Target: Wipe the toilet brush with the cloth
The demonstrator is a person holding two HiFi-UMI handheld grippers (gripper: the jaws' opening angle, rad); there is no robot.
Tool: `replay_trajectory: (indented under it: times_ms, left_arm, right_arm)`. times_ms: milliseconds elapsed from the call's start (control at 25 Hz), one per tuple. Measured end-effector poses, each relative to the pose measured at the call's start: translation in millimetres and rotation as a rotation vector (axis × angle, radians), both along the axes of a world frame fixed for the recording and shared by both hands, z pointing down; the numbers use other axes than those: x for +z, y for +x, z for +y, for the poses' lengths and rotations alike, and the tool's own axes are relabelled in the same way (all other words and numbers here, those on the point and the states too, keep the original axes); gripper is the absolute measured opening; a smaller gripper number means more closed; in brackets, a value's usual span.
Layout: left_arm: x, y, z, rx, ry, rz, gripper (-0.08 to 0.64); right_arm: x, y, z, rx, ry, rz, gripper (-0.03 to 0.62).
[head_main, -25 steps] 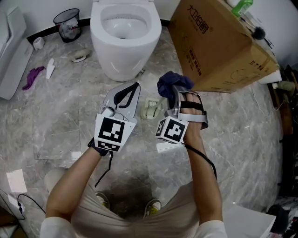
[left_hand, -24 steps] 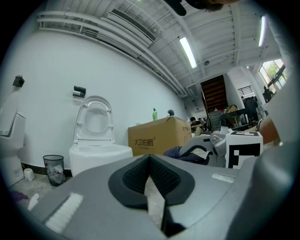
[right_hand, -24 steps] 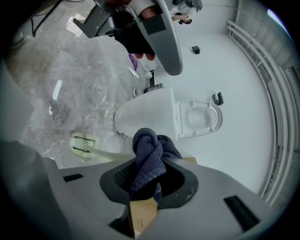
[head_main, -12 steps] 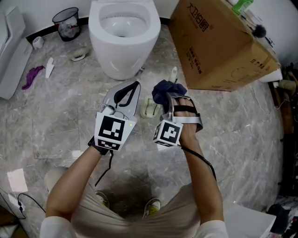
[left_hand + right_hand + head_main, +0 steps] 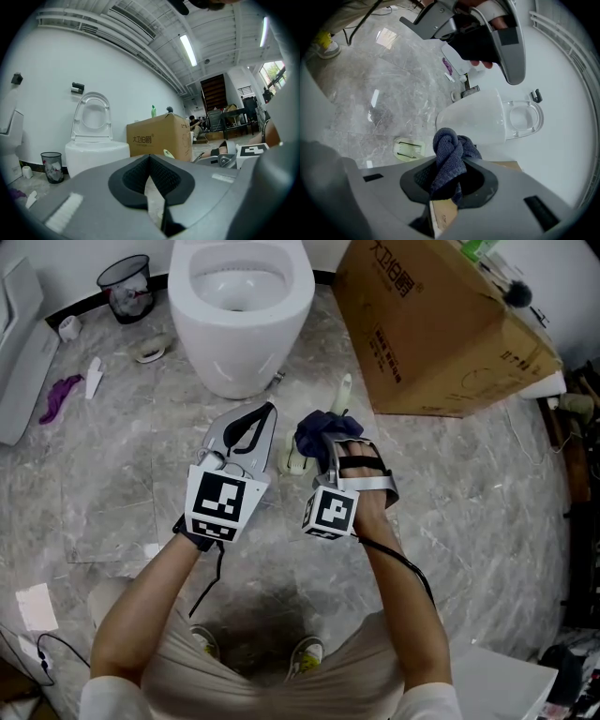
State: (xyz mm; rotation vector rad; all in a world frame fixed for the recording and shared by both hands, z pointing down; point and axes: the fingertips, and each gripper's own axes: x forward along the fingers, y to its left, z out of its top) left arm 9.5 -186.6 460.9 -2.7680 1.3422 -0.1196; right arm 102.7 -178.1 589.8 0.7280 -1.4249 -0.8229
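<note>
Right gripper (image 5: 447, 187) clamps the bunched cloth (image 5: 449, 152), left gripper (image 5: 265, 414) is closed and empty; the toilet brush (image 5: 298, 457) lies on the floor (image 5: 450, 484) between their tips, so the cloth should come down squarely onto it.

Printed in dark characters on the side of the cardboard box (image 5: 441, 334): 大卫伯爵, legible in head view and left gripper view. Smaller print lower on that side, too small to read. Black-and-white square code patterns on the cubes of the left tool (image 5: 268, 414) and right tool (image 5: 323, 442), without letters or digits.
</note>
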Motion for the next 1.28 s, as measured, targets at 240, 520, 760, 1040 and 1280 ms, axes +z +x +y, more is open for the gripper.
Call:
replay_trajectory:
  times_ms: [240,520,760,1040,1280]
  left_arm:
    - [-3,3,-1,0.000,0.004,0.004,0.002]
    - [-2,-4,-8,-0.025,-0.002,0.013,0.002]
    - [0,-13,-22,-0.059,-0.027,0.047,0.002]
    - [4,-11,-23,-0.049,-0.034,0.043,0.002]
    - [2,-8,-21,-0.042,-0.026,0.037,0.002]
  right_arm:
    - [22,-5,6,-0.018,-0.072,-0.048,0.093]
    - [11,-19,25,-0.046,-0.152,-0.253,0.095]
    - [-81,3,12,0.020,0.118,-0.425,0.095]
    - [-125,46,-8,0.154,0.292,-0.462,0.095]
    - [-112,41,-10,0.156,0.272,-0.446,0.095]
